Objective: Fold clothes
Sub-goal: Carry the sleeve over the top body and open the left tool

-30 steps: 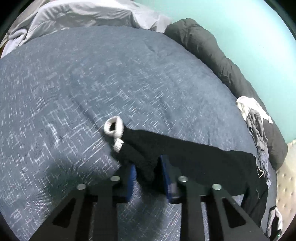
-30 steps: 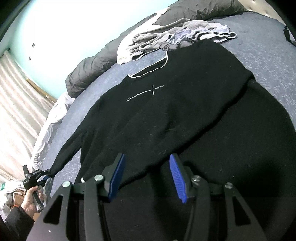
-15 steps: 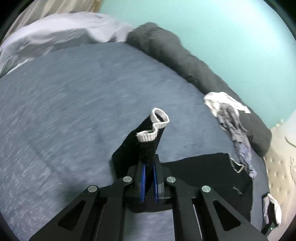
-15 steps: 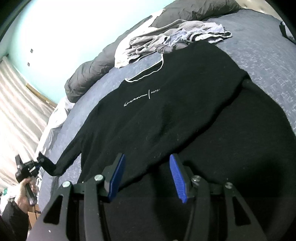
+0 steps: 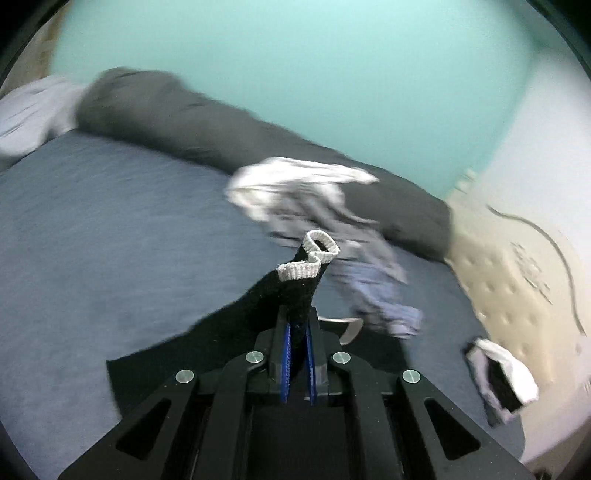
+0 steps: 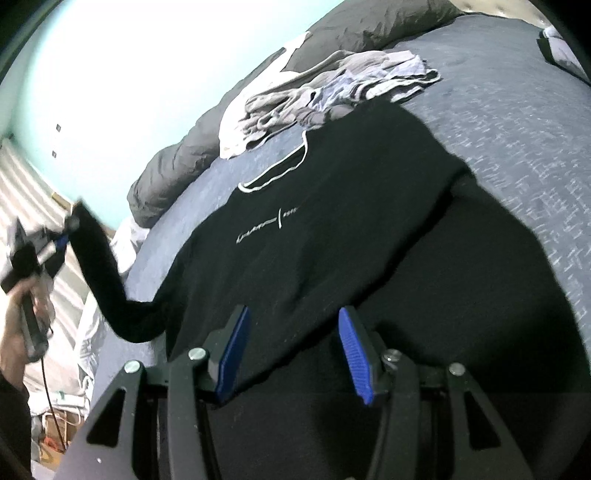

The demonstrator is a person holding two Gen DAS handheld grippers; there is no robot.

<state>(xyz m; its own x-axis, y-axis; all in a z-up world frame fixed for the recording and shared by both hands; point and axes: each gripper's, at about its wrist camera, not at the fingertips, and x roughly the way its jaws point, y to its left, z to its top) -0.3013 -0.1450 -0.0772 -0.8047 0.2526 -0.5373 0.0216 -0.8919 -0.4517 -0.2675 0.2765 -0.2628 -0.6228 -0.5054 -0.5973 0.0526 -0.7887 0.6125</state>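
1. Across a blue bedspread (image 6: 517, 122), black sweater (image 6: 332, 229) spread face up, white-trimmed neckline toward the far side, small pale logo on the chest.
2. At the left gripper (image 5: 298, 352), jaws pinched nearly together on the sweater's sleeve (image 5: 291, 291), just below the white ribbed cuff (image 5: 308, 260), which pokes up beyond the fingertips.
3. Seen from the right wrist view, sleeve lifted clear of the bed and arcing from the shoulder up to the left gripper (image 6: 62, 240), held in a hand (image 6: 22, 325) at the frame's left edge; probably raised so the sleeve can be carried over the sweater's body without dragging.
4. Over the sweater's lower part, right gripper (image 6: 291, 350) with jaws about half open, nothing between the blue pads; fabric only beneath, contact not certain. Likely poised to pin or steady the hem while the sleeve crosses.
5. Beyond the neckline, heap of pale unfolded clothes (image 6: 332, 92) against a dark grey rolled duvet (image 6: 369, 29), apart from the working area.
6. Judged step: first sleeve fold in progress, body still unfolded; risk of the sweater shifting if the sleeve is pulled too hard.
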